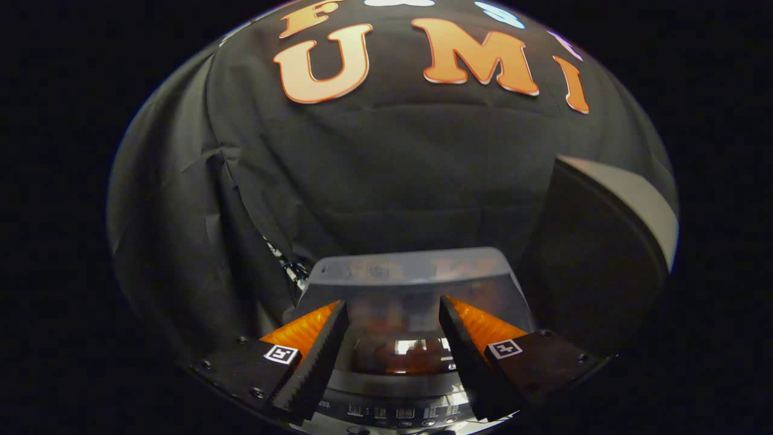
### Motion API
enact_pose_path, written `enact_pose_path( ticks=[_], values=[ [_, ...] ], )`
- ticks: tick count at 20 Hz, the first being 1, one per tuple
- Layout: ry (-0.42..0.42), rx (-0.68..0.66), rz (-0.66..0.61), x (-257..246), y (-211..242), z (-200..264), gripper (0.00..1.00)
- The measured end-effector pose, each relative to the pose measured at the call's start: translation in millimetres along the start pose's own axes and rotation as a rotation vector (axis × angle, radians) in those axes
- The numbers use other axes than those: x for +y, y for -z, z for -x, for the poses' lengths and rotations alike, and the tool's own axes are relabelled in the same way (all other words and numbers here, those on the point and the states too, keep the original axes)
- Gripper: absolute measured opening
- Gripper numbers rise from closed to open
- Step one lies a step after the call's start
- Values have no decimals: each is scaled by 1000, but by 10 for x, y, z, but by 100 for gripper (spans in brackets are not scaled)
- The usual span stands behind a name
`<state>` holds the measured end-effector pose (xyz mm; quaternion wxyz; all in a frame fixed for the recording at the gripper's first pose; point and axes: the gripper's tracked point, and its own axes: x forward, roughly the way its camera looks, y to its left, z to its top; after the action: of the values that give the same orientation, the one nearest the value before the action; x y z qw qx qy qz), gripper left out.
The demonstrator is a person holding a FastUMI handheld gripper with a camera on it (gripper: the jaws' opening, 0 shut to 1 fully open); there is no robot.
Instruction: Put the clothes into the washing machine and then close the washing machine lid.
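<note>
Hovering over the washing machine (410,284) with nothing between the fingers: gripper (392,329) spread wide, jaws well apart and touching nothing, no garment caught on either. Nearest of all, just below the fingertips, a dark control strip (398,414) with small lit displays along the machine's front edge. Just ahead, seen through the gap between the fingers, a glossy smoked lid (410,350) with bright reflections, apparently lying flat over the tub, though too blurred and dim to say with certainty; something orange-brown glimpsed under or mirrored in it, impossible to tell whether cloth or reflection. Farther on, the pale grey back section of the machine's top, rising toward the booth wall. To the right and beyond, a large dark curved panel with a pale edge (628,199), of unclear purpose. Far behind everything, black cloth (374,169) hanging in folds. No loose clothes anywhere around the fingers, so probably either the very start, before fetching a garment, or the close, with the lid already down. If clothes remain to be loaded, next move calls for turning away from the machine to find them, closing both fingers on a fold, then raising the lid before dropping them in.
</note>
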<state>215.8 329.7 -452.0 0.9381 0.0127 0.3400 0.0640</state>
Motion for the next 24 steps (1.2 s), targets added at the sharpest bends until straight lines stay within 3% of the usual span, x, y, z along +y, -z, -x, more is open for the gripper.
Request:
enact_pose_path(
  ticks=[3, 7, 24],
  values=[
    [-3, 48, -15, -34, 212, -1, 98],
    [-9, 37, -18, -83, 156, 54, 98],
    [-34, -265, 30, -311, -1353, 1240, 98]
  ],
)
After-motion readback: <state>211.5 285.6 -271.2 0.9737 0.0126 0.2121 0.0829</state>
